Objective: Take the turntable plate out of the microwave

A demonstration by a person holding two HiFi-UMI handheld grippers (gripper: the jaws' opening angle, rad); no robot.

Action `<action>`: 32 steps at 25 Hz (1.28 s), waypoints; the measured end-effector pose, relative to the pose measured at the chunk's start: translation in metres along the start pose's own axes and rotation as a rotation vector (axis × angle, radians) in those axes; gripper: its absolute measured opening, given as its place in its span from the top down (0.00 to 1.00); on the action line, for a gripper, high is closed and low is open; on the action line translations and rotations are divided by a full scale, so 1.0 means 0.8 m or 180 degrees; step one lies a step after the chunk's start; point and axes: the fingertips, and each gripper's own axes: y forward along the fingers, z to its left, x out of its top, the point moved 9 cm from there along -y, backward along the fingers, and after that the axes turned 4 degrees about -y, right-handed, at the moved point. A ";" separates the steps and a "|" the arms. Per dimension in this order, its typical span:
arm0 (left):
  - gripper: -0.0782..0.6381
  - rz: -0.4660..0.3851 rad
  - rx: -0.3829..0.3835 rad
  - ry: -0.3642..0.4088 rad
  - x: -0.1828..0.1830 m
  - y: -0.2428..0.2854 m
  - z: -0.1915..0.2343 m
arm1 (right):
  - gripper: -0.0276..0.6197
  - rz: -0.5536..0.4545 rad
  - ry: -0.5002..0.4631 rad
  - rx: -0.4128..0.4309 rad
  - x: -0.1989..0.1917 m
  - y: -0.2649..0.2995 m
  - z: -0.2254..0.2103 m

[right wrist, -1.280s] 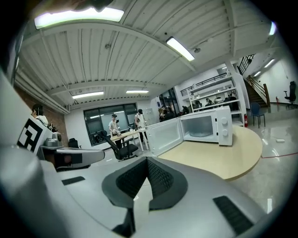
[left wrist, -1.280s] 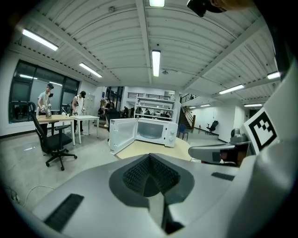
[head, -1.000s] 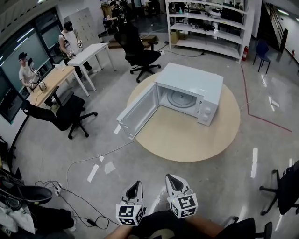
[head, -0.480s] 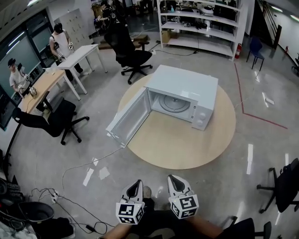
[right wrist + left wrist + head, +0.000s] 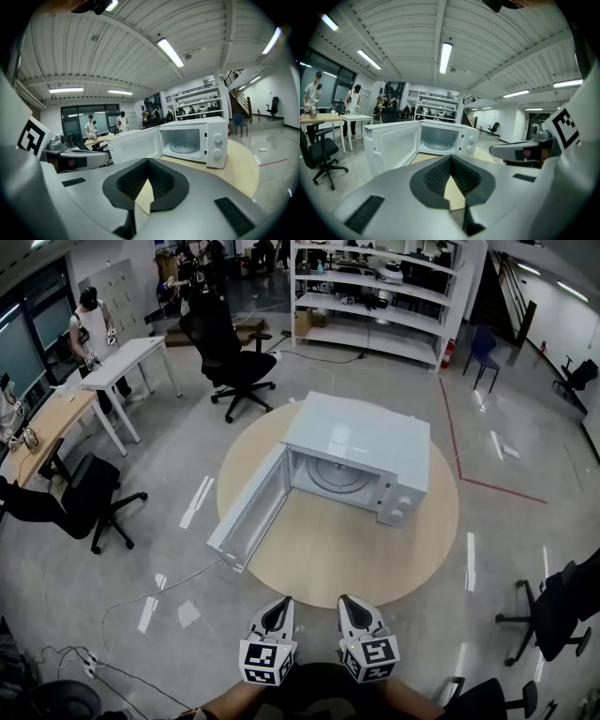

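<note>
Turntable plate (image 5: 334,474) lies inside the microwave (image 5: 366,432), whose door (image 5: 246,507) is swung open, on the round tabletop (image 5: 347,549). Step, likely: approach, nothing reached yet. Left gripper (image 5: 282,604) and right gripper (image 5: 346,600) are well short of the microwave, jaws closed, holding nothing. Next: close in, open jaws, take the plate's rim.

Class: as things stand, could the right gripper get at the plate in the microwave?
Likely, once nearer: the door stands open and nothing blocks the plate; the right gripper, shut, is short of the table.
</note>
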 end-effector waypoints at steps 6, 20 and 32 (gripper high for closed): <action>0.83 0.0041 -0.0112 -0.0068 0.012 0.019 0.059 | 0.93 0.0088 0.0000 -0.0144 0.013 0.048 0.019; 0.83 -0.0002 -0.0426 -0.0063 0.040 0.056 0.145 | 0.93 0.0089 -0.0043 -0.0464 0.039 0.118 0.052; 0.83 0.0155 -0.0385 -0.0101 0.045 0.116 0.134 | 0.93 0.0111 0.0075 -0.0412 0.037 0.154 -0.007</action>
